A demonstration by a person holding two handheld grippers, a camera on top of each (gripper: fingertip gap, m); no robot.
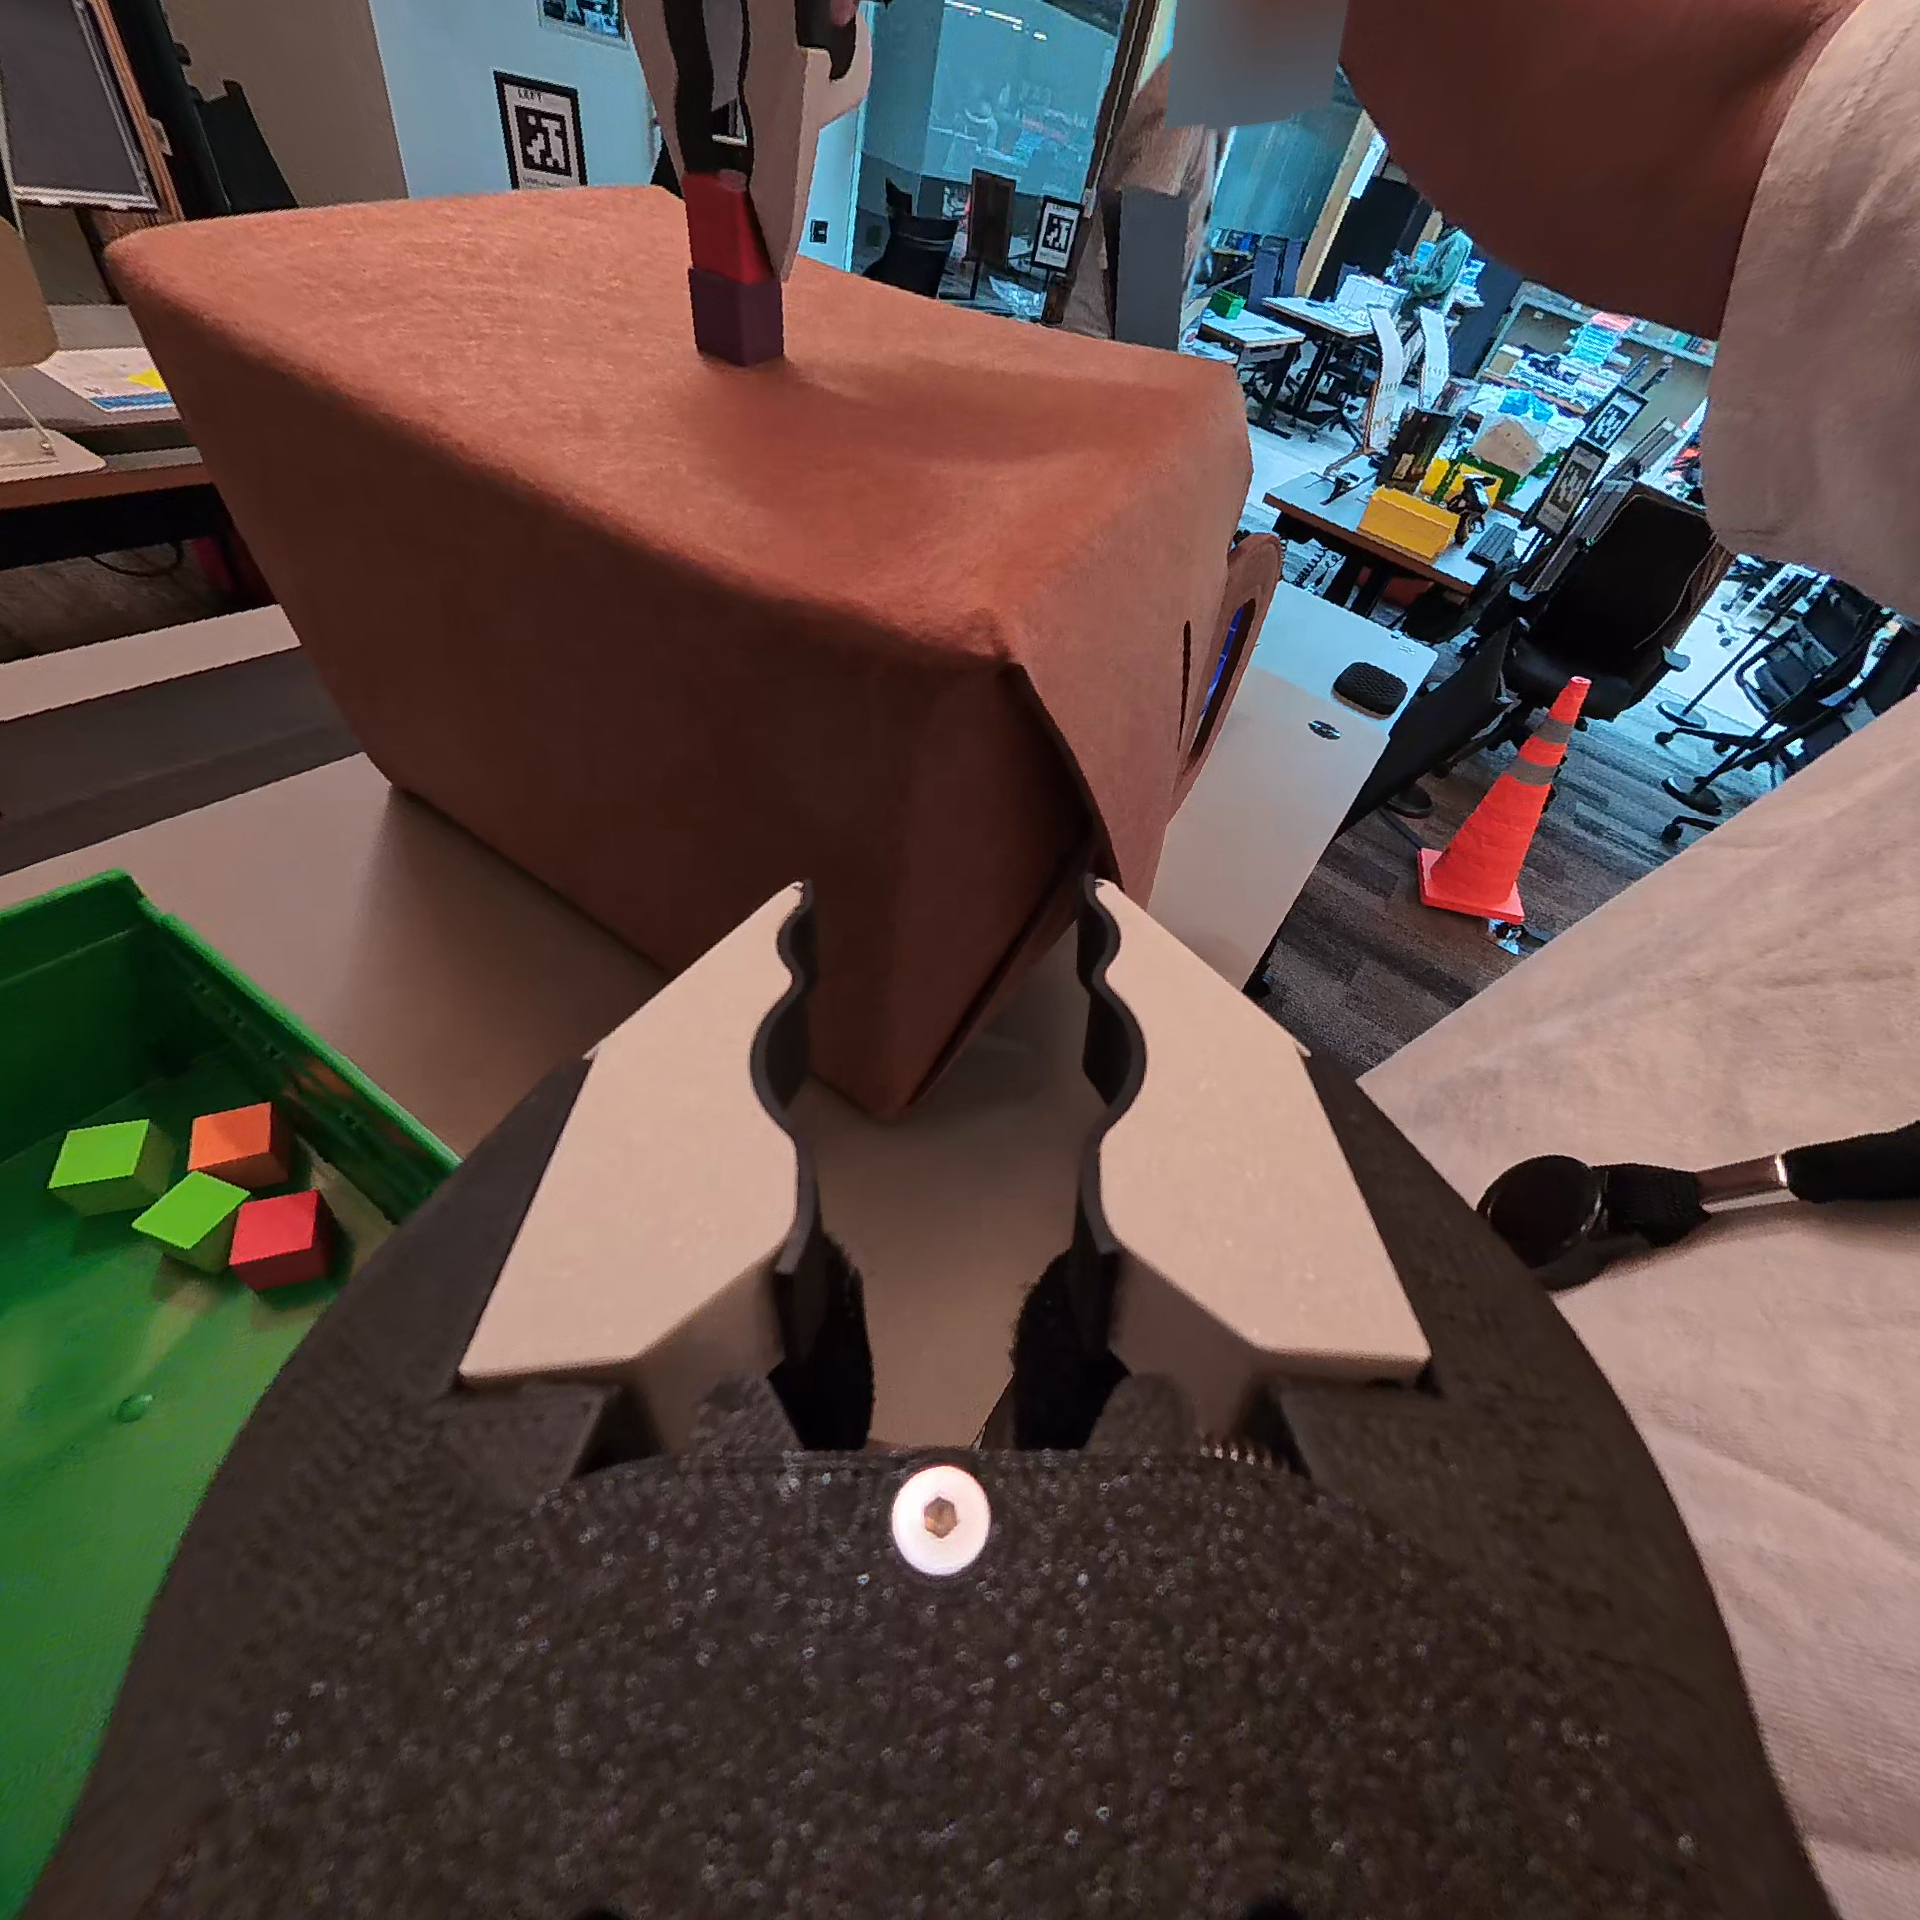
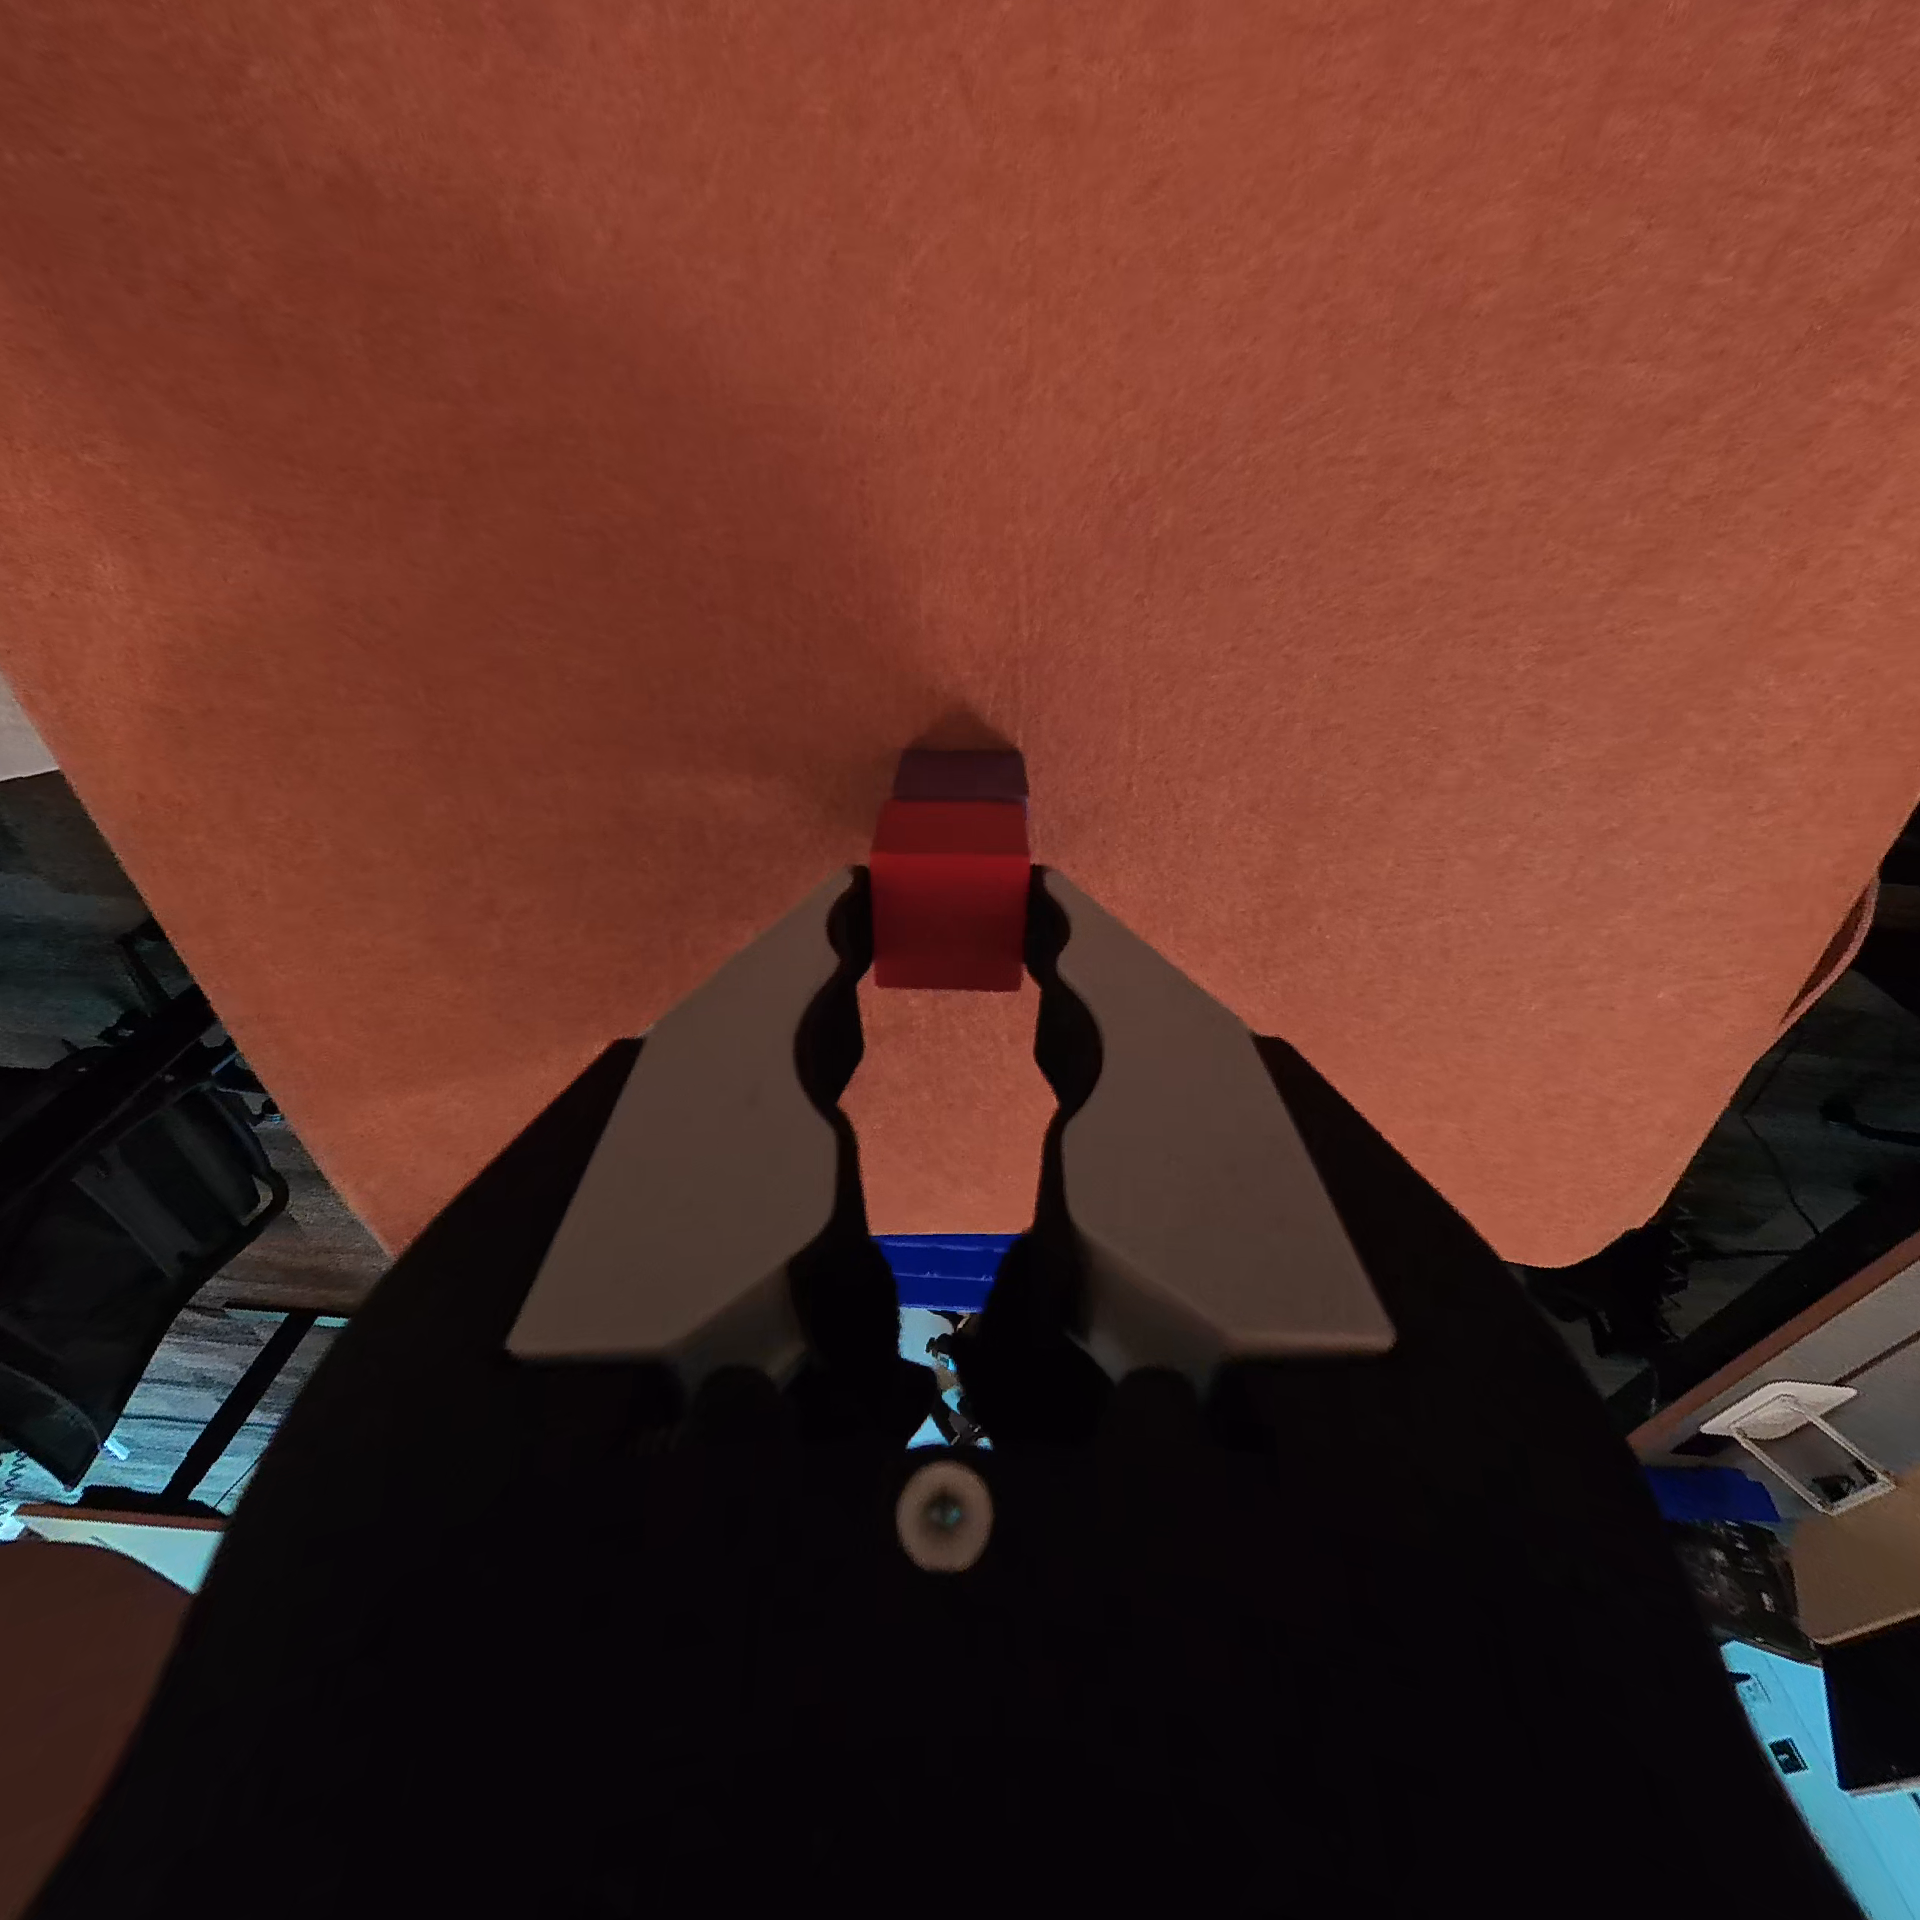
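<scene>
The left wrist view is bright and evenly lit, with strong fisheye bending at the edges. Around the brown felt-covered box (image 1: 665, 582), the far room blurs slightly. The right wrist view is dim (its foreground nearly black), with a soft shadow darkening that box (image 2: 956, 364) near its centre.

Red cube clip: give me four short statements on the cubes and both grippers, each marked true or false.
1. The right gripper grips a red wooden cube. True.
2. That red cube sits above a dark purple cube on the brown felt-covered box. True.
3. The left gripper holds a green cube. False: its jaws are open and empty; the two green cubes lie in the green plastic tray.
4. The green tray holds only green cubes. False: an orange cube and another red cube lie there too.
</scene>
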